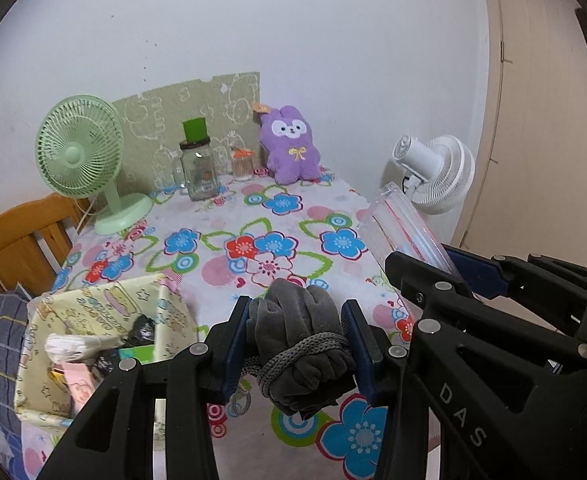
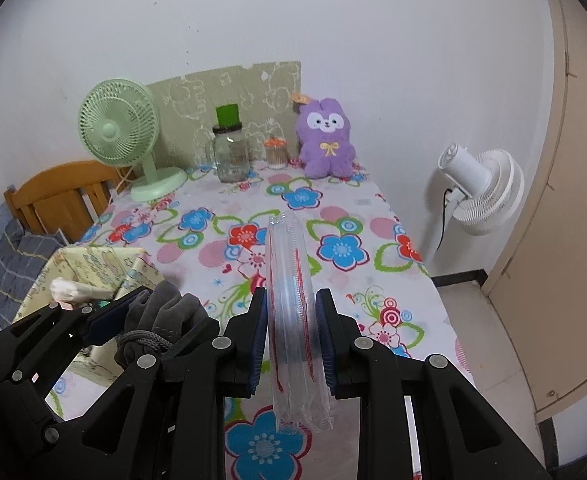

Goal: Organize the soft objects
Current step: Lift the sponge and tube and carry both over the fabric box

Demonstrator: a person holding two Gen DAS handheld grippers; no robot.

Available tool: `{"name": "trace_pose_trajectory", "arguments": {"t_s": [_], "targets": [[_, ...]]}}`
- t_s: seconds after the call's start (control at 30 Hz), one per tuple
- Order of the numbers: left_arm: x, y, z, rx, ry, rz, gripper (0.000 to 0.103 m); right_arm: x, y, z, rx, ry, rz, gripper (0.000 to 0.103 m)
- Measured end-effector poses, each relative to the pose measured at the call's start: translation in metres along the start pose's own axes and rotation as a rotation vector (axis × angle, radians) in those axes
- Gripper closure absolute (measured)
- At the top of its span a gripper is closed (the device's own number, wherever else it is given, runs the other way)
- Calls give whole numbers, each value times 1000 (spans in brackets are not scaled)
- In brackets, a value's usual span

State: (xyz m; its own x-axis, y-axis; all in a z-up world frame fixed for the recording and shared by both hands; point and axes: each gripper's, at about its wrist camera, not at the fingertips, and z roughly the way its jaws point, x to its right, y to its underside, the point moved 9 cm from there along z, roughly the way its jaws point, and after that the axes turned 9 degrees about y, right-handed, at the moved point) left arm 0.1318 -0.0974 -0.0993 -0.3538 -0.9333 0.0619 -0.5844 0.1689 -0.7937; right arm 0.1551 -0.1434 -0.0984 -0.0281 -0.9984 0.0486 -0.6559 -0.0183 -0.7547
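My left gripper [image 1: 299,340] is shut on a grey cloth bundle [image 1: 297,332] tied with a grey cord, held above the flowered tablecloth [image 1: 253,216]. My right gripper [image 2: 291,336] is shut on a clear plastic zip bag [image 2: 289,280] with red seal lines, which stands on edge between the pads. In the left wrist view the right gripper [image 1: 469,276] and its zip bag [image 1: 405,224] appear at the right. The right wrist view shows the left gripper [image 2: 145,320] with the grey bundle [image 2: 165,316] at lower left. A purple plush bunny [image 1: 291,144] sits upright at the table's far end.
A yellow patterned box [image 1: 105,320] with small items stands at the table's left edge. At the back are a green desk fan [image 1: 81,160], a glass jar with a green lid [image 1: 199,168] and a small jar [image 1: 242,164]. A white fan [image 2: 477,188] stands on the floor beyond the table's right edge; a wooden chair [image 2: 61,196] stands at left.
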Motion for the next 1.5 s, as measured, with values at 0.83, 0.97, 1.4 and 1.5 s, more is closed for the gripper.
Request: {"name": "trace_pose_trajectory", "arguments": {"t_s": [0.83, 0.97, 1.4, 1.5], "targets": [[-50, 0, -55, 64, -54, -18, 57, -59, -17, -46, 72, -39, -41, 76], [-60, 2, -59, 65, -65, -23, 57, -71, -18, -45, 71, -50, -50, 76], [-102, 3, -61, 59, -129, -50, 57, -112, -26, -37, 67, -104, -93, 76], [-114, 6, -58, 49, -146, -54, 57, -122, -26, -33, 56, -116, -100, 76]]}}
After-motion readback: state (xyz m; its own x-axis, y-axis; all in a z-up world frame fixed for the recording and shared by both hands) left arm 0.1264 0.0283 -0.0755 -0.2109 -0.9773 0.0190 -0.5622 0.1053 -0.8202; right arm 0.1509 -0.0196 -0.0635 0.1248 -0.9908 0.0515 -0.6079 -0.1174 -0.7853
